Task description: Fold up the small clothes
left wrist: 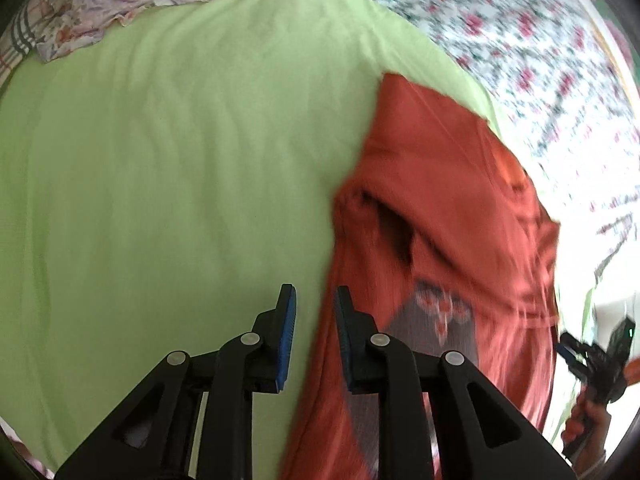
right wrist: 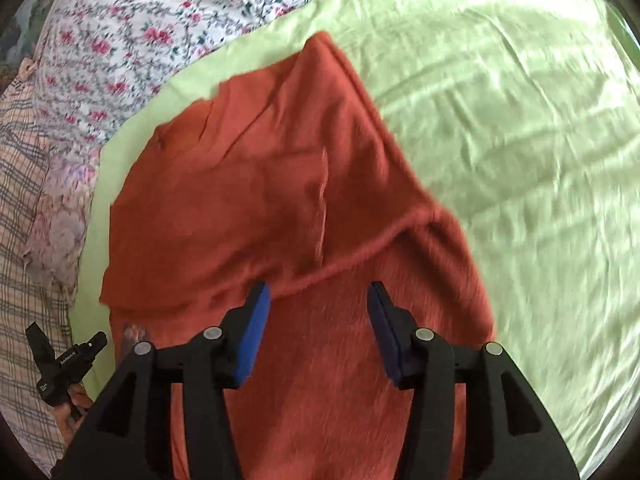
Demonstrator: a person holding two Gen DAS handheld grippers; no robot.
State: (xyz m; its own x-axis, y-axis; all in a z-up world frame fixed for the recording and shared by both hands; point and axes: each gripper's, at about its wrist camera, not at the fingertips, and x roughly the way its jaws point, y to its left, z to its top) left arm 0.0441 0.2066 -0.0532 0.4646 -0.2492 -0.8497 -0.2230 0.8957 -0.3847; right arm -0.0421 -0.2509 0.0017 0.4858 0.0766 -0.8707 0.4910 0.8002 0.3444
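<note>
Jaws of left gripper (left wrist: 315,300) and right gripper (right wrist: 318,296) both parted, empty, above the orange shirt (right wrist: 288,184) lying partly folded on the green sheet (right wrist: 520,120); risk noted: loose upper layer slipping open, fold unpressed.

Bright daylight, motion blur, fisheye-warped dark edges.
</note>
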